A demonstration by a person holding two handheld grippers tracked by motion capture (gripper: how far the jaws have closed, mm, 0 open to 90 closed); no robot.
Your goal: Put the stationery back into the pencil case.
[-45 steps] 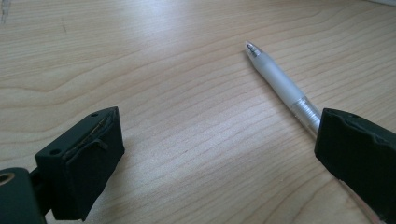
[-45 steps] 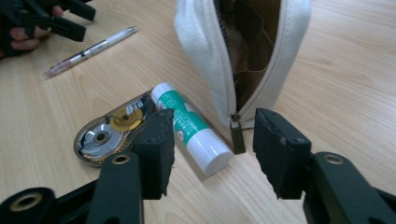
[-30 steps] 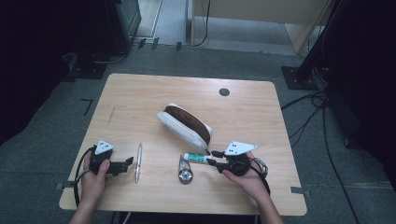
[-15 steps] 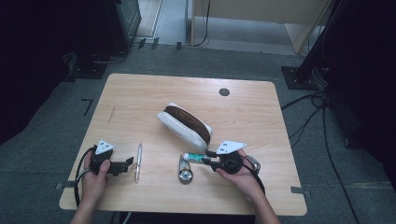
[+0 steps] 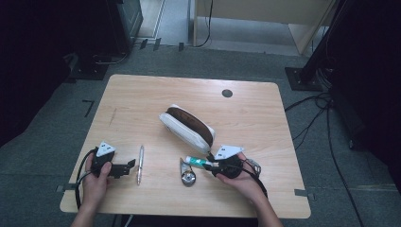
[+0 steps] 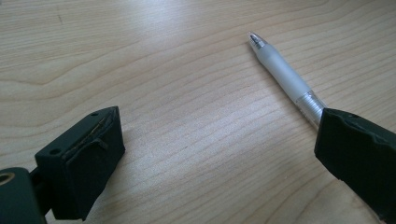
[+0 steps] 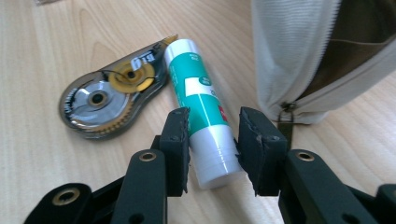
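Right gripper (image 7: pixel 210 133), jaws now nearly closed around the glue stick (image 7: pixel 201 112) after advancing over the past second, gripping seemingly imminent but stick still lying flat on the table (image 5: pixel 142 99). Touching alongside: correction tape dispenser (image 7: pixel 112 93). Crowding the far side: open pencil case (image 7: pixel 299 51) (likely destination). Left gripper (image 6: pixel 215 154) idling wide open, empty, beside a pen (image 6: pixel 285 79).
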